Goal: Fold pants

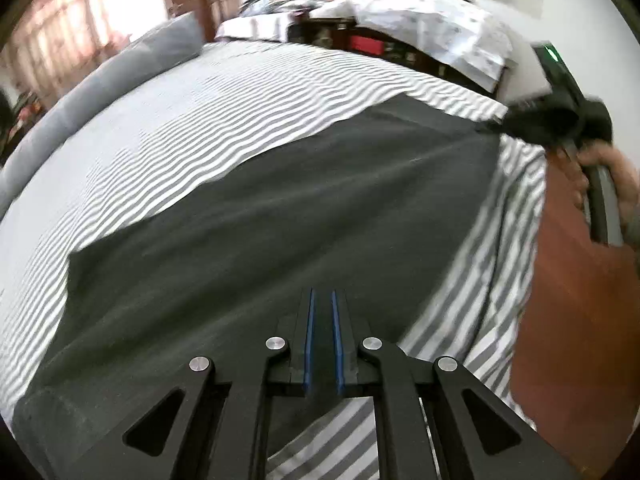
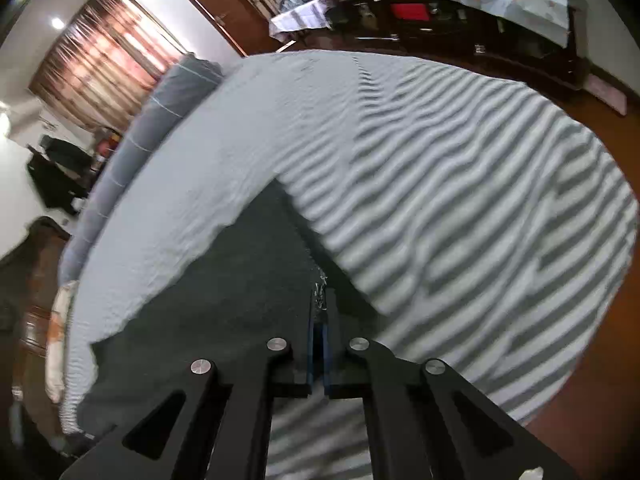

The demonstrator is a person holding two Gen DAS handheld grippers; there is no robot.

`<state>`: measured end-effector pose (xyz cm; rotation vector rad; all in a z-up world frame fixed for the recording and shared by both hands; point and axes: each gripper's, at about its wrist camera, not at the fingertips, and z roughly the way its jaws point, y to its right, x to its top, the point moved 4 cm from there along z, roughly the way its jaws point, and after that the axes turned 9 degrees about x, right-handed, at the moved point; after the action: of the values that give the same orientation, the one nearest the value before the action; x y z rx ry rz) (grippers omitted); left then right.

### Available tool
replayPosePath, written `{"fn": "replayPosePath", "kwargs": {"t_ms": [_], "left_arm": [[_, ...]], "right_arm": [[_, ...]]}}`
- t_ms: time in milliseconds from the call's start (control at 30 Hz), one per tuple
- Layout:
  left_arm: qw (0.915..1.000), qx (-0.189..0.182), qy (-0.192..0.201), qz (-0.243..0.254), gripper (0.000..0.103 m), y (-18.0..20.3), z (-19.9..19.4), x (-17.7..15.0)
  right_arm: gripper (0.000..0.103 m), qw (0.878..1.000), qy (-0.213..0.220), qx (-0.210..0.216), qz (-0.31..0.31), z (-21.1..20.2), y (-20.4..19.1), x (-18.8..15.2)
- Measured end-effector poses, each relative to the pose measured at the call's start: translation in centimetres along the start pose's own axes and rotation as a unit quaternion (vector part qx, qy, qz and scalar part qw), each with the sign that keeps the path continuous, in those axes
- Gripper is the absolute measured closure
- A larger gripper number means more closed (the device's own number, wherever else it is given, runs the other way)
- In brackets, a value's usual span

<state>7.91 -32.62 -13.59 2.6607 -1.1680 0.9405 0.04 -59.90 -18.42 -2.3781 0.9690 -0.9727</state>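
A long grey pillow (image 1: 120, 76) lies along the far left edge of the bed, and from it a grey-and-white striped sheet (image 1: 224, 92) runs across the whole mattress. On that sheet the dark grey pants (image 1: 304, 216) are spread flat, a broad dark sheet of cloth that reaches from the near left corner to the right edge of the bed. At the bottom middle of the left wrist view the left gripper (image 1: 322, 300) has its two blue-edged fingers drawn close together with dark cloth of the pants between them, so it is clamped on the near edge of the pants. Farther right in that view the right gripper (image 1: 516, 126) pinches the far right corner of the pants, lifted off the sheet, and a hand (image 1: 608, 184) grips its handle above the red-brown floor (image 1: 580, 288). In the right wrist view the same pants (image 2: 224, 296) fill the lower left, the right gripper (image 2: 319, 300) shows its fingers closed on the pants' edge with no gap to speak of, and the striped sheet (image 2: 460, 208) bulges to the right of it.
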Motion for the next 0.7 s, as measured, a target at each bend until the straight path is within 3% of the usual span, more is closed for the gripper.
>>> {"fn": "replayPosePath", "kwargs": {"t_ms": [200,300,433,500,600,700], "left_arm": [[0.9984,0.027,-0.037,-0.035,0.094,-4.0,1.3,-2.4],[0.9977,0.045,-0.041,-0.030,0.094,-5.0,1.4,-3.4],[0.9950,0.047,-0.054,-0.069,0.093,-7.7,1.6,-5.3],[0.9928,0.041,-0.057,-0.097,0.093,-9.4,1.3,-6.2],[0.9892,0.056,-0.058,-0.122,0.093,-11.5,0.5,-7.3],[0.9807,0.073,-0.061,-0.171,0.093,-14.6,-0.5,-8.6]], "right_arm": [[0.097,1.000,-0.012,-0.021,0.017,1.3,0.2,-0.2],[0.085,0.999,0.003,-0.044,0.032,0.5,0.3,0.9],[0.080,0.998,0.030,-0.055,0.027,-1.6,-0.5,2.5],[0.080,0.999,0.025,-0.034,0.013,-2.0,-2.4,2.8],[0.080,0.999,-0.016,0.022,-0.030,-0.4,-7.3,2.9],[0.077,0.988,-0.080,0.079,-0.102,3.2,-14.8,1.8]]}}
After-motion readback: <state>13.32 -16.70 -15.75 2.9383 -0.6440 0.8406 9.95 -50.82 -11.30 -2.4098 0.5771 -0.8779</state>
